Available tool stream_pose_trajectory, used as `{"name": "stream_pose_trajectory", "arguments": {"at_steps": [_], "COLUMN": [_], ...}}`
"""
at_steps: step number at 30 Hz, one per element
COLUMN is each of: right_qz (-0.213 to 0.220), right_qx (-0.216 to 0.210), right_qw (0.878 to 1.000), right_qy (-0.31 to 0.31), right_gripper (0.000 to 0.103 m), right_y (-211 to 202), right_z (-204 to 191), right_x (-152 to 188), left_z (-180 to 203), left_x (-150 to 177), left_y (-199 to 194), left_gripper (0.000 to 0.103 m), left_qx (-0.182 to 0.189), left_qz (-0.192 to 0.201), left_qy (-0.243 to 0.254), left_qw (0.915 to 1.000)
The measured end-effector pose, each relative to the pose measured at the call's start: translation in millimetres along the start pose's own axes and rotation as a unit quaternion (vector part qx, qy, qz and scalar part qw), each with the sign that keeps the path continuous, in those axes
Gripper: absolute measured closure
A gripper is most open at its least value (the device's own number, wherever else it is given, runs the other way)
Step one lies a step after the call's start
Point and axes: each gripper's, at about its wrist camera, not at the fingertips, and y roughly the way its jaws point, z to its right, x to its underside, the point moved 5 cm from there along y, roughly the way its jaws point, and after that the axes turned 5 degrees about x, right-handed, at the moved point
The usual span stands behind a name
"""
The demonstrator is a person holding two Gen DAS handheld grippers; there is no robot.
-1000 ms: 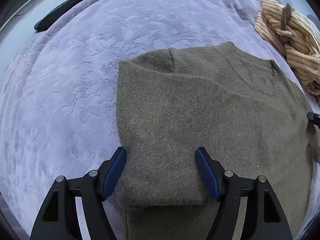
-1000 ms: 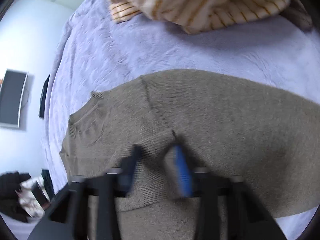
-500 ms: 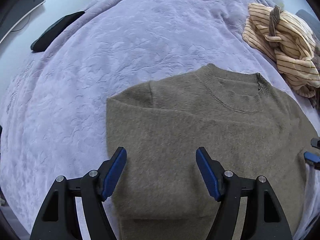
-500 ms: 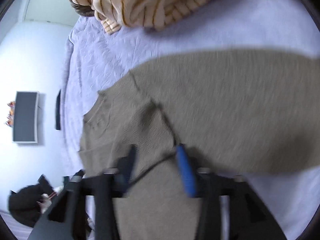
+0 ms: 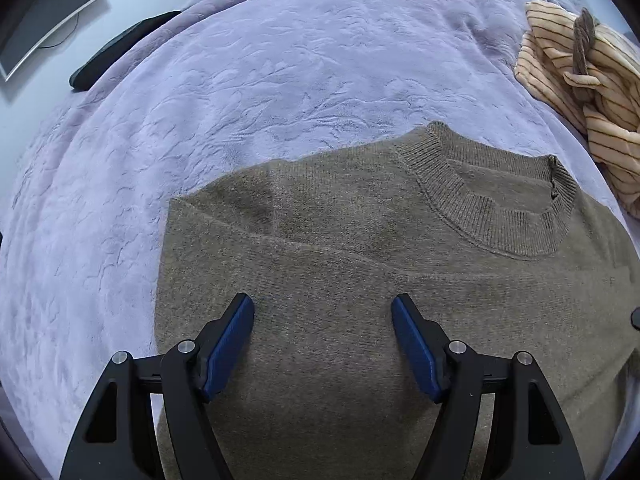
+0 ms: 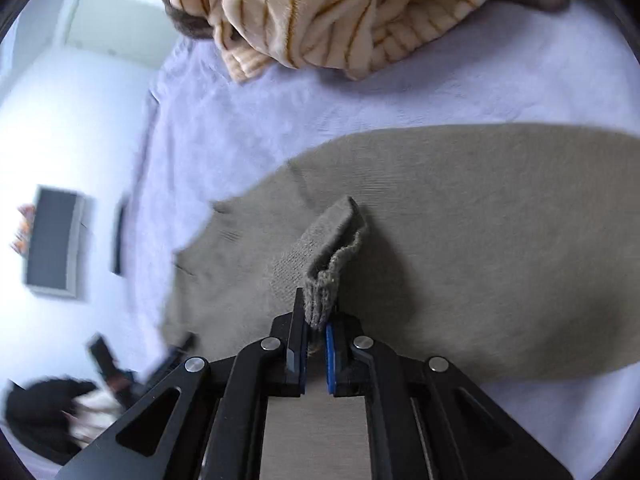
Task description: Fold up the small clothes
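An olive-brown knitted sweater [image 5: 360, 288] lies flat on the bed, on a lilac textured blanket [image 5: 240, 100], with its ribbed collar [image 5: 492, 208] at the far side from the person. One sleeve is already laid across the body, so I judge the folding is in its middle part: the sides are being brought in before the garment is folded in half.

The right gripper [image 6: 316, 332] has its fingers pressed together on a ribbed edge of the sweater, which looks like a cuff [image 6: 332, 256], and this piece stands up from the rest of the cloth. The left gripper [image 5: 322, 340] hangs just above the body of the sweater with its fingers wide apart and nothing between them; I cannot tell if the tips touch the wool.

A striped cream garment [image 5: 584, 92] waits in a heap at the far corner of the bed, well apart from the sweater.

The next move, I think, asks the right hand to carry the held sleeve over the body and lay it down straight. The left hand could press the cloth, so that the soft knit does not slide or wrinkle. The wool is loose and may drag the layer under it.
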Motion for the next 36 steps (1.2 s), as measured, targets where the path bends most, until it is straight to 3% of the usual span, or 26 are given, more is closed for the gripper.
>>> {"name": "stream_pose_trajectory", "arguments": {"at_steps": [4, 10, 13, 14, 16, 18, 21, 25, 28, 32, 36], "right_qz": [-0.043, -0.03, -0.018, -0.017, -0.022, -0.031, -0.059, -0.062, -0.083, -0.083, -0.083], "right_qx": [0.016, 0.031, 0.01, 0.002, 0.001, 0.016, 0.049, 0.035, 0.05, 0.032, 0.024], "right_qw": [0.999, 0.999, 1.0, 1.0, 0.998, 0.997, 0.994, 0.996, 0.994, 0.996, 0.996], "right_qy": [0.013, 0.013, -0.01, -0.022, -0.051, -0.075, -0.078, -0.058, -0.052, -0.022, 0.001], "right_gripper": [0.094, 0.086, 0.084, 0.084, 0.084, 0.083, 0.079, 0.079, 0.063, 0.051, 0.047], "right_y": [13, -4, -18, -18, -7, 10, 41, 34, 23, 0, -18], "right_z": [26, 23, 3, -7, -29, -41, -32, -23, -13, 5, 19], "right_x": [13, 21, 27, 29, 31, 31, 37, 45, 56, 70, 83], "left_z": [-11, -46, -58, -61, -66, -69, -75, -81, -84, -74, -44], "left_x": [5, 42, 67, 71, 76, 76, 77, 83, 91, 102, 111], "left_y": [-19, -41, -30, -28, -27, -24, -25, -35, -43, -58, -76], "left_gripper": [0.03, 0.03, 0.03, 0.024, 0.018, 0.017, 0.017, 0.017, 0.017, 0.017, 0.017], "left_qx": [-0.007, -0.021, -0.026, -0.02, -0.021, -0.012, 0.0, 0.003, 0.003, -0.005, 0.008], "left_qz": [-0.004, -0.022, -0.049, -0.049, -0.039, -0.044, -0.056, -0.066, -0.081, -0.099, -0.099], "left_qy": [0.014, 0.007, -0.009, -0.019, -0.029, -0.039, -0.047, -0.046, -0.061, -0.055, -0.014], "left_qw": [0.9999, 0.9995, 0.9984, 0.9984, 0.9986, 0.9982, 0.9973, 0.9967, 0.9949, 0.9935, 0.9949]}}
